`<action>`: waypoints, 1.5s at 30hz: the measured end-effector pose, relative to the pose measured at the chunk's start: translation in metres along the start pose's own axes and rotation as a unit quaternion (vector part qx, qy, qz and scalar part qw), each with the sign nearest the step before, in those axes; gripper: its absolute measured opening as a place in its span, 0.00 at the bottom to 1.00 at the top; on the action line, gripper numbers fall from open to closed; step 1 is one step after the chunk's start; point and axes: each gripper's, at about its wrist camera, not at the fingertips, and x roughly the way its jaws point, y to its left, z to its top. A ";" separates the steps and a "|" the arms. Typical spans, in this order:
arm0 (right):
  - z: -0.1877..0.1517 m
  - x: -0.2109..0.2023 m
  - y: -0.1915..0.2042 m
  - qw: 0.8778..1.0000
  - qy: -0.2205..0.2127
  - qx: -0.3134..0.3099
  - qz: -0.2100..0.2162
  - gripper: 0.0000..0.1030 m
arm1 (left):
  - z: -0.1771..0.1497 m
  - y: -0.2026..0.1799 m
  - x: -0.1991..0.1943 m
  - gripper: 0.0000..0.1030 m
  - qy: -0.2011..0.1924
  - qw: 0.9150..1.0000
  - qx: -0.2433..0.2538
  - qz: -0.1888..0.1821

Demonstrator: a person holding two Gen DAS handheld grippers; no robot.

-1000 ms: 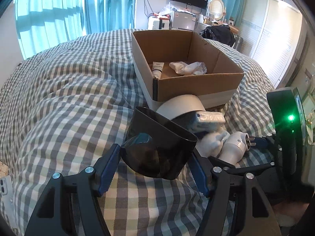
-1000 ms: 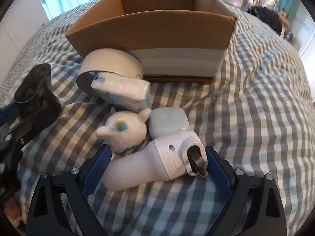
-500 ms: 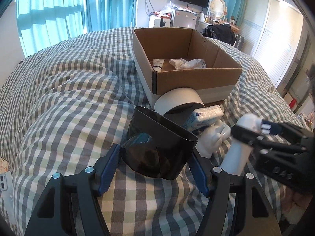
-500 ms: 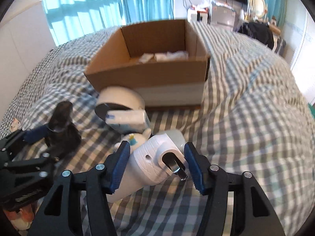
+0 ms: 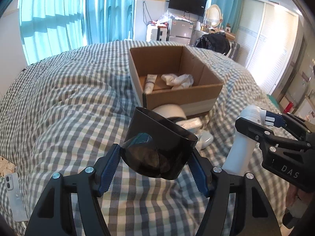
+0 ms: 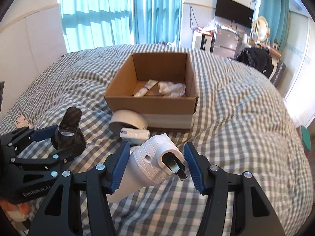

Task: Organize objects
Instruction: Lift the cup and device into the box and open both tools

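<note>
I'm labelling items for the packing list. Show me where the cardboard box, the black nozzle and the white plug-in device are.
cardboard box (image 6: 157, 106): right wrist view, on its front wall.
black nozzle (image 5: 157, 147): left wrist view, on its dark flared side.
white plug-in device (image 6: 149, 167): right wrist view, on its ribbed white head.

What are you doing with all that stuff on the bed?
A person is tidying things into the cardboard box. The left gripper holds a dark plastic nozzle, and the right gripper holds a white plug-in device, both above the checkered bedspread. A tube and crumpled white bag lie inside the box.
</note>
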 end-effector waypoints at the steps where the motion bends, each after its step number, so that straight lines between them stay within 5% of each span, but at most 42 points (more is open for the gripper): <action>1: 0.001 -0.004 -0.001 1.000 -0.003 -0.003 -0.001 0.55 | 0.003 -0.001 -0.003 0.68 -0.001 1.000 -0.002 -0.002; 16: 0.091 -0.065 -0.023 0.992 -0.110 -0.061 -0.022 0.55 | 0.102 -0.026 -0.034 0.67 -0.057 0.998 0.027 -0.015; 20: 0.124 -0.061 -0.030 0.990 -0.122 -0.069 -0.022 0.39 | 0.137 -0.027 -0.023 0.67 -0.069 0.997 0.028 -0.009; 22: 0.140 -0.047 -0.029 0.990 -0.118 -0.081 -0.018 0.18 | 0.154 -0.026 -0.010 0.67 -0.071 0.997 0.024 -0.015; 31: 0.185 0.044 -0.030 0.992 -0.086 -0.093 -0.008 0.16 | 0.185 -0.010 0.098 0.66 -0.012 1.000 0.008 0.002; 41: 0.159 0.141 -0.065 0.999 -0.018 -0.046 0.022 0.16 | 0.166 -0.010 0.182 0.68 0.045 0.998 0.030 -0.026; 45: 0.149 0.144 -0.077 0.999 -0.014 -0.024 0.031 0.19 | 0.161 -0.017 0.176 0.87 0.033 0.998 0.043 -0.026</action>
